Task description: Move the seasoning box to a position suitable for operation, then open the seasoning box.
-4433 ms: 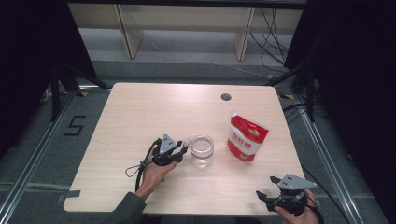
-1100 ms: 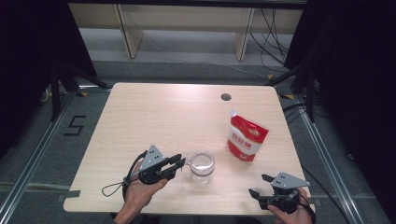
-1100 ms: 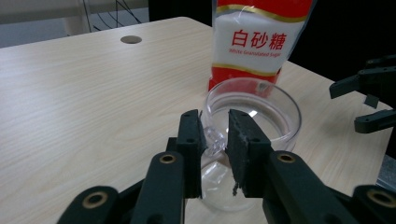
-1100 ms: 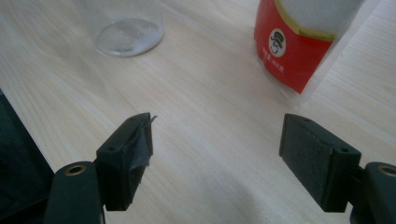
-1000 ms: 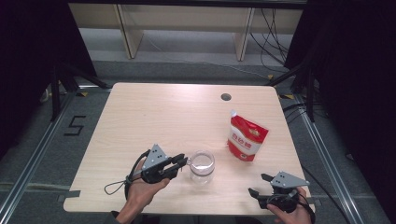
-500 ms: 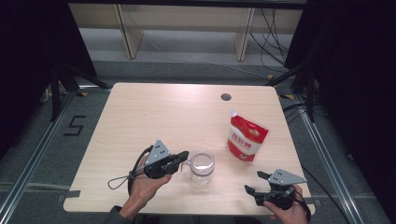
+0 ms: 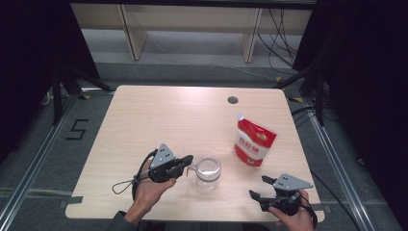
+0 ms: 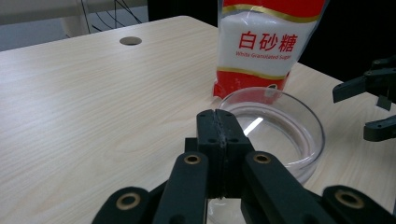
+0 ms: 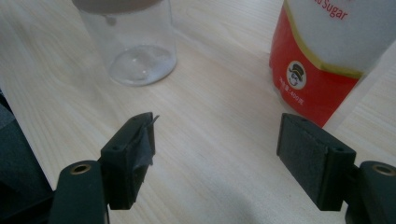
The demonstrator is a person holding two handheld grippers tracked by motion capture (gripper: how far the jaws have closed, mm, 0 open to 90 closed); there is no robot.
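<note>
A clear empty glass jar (image 7: pixel 208 171) stands on the wooden table (image 7: pixel 163 120) near its front edge. My left gripper (image 7: pixel 189 159) lies level at the jar's left side, shut. In the left gripper view its pads (image 8: pixel 217 126) meet above the near rim of the jar (image 8: pixel 299 140), and I see nothing between them. A red and white sugar pouch (image 7: pixel 254 142) stands upright to the right of the jar. My right gripper (image 7: pixel 259 186) rests open at the front right corner, and in the right gripper view it (image 9: pixel 217 140) faces the jar (image 9: pixel 135 51) and the pouch (image 9: pixel 327 60) with bare table between its pads.
A round cable hole (image 7: pixel 233 100) sits near the table's far edge. A cable loops on the table behind my left hand (image 7: pixel 122 185). Metal rails run along the floor on both sides, with shelving beyond the far edge.
The jar sits nearer the front edge than several seconds ago. Over the last second the left jaws have closed and the gripper's tip has edged toward the jar. The right gripper has barely shifted.
</note>
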